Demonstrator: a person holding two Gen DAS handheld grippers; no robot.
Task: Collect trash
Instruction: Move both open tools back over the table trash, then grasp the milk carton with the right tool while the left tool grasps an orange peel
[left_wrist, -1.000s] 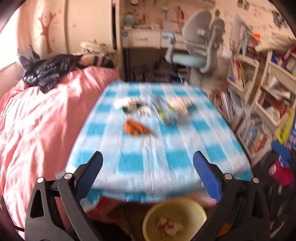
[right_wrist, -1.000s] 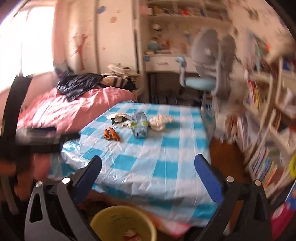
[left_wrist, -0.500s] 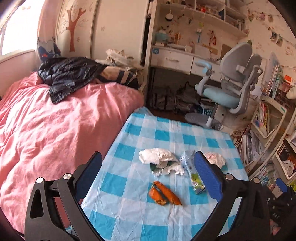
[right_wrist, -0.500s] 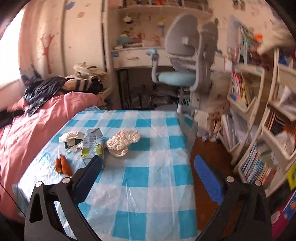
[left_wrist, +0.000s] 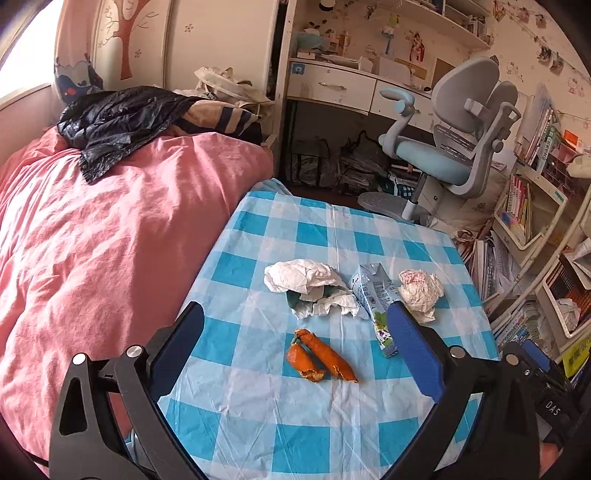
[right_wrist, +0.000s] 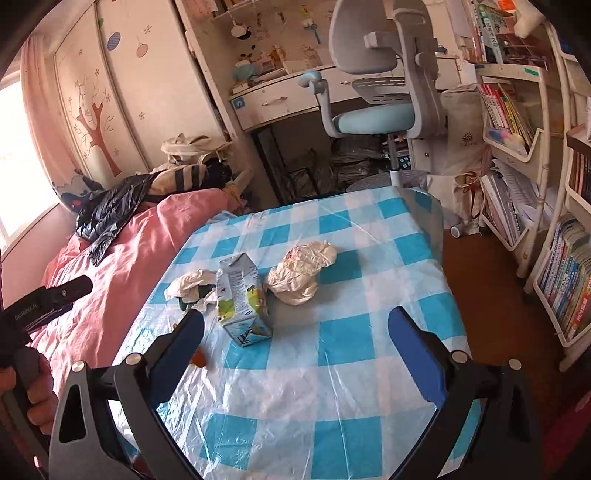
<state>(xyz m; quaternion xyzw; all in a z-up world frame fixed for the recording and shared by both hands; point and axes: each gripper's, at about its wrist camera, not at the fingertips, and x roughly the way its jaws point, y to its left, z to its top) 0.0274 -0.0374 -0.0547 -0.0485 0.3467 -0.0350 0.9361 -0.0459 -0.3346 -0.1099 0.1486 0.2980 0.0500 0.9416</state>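
Note:
Trash lies on the blue-checked table (left_wrist: 258, 413): orange peel (left_wrist: 319, 356), a white tissue heap (left_wrist: 310, 286), a flattened milk carton (left_wrist: 375, 301) and a crumpled paper wrapper (left_wrist: 419, 291). My left gripper (left_wrist: 295, 349) is open and empty, hovering just above and before the peel. My right gripper (right_wrist: 295, 349) is open and empty, nearer than the carton (right_wrist: 242, 299) and the wrapper (right_wrist: 301, 271). The tissue heap (right_wrist: 192, 284) lies left of the carton there.
A pink bed (left_wrist: 92, 240) borders the table's left side. A swivel chair (left_wrist: 454, 147) and desk stand beyond. Bookshelves (right_wrist: 524, 177) line the right, with bare floor (right_wrist: 491, 295) between them and the table (right_wrist: 369, 332).
Both grippers have moved forward over the table and closer to the trash. The yellow bin below the table's near edge has left both views.

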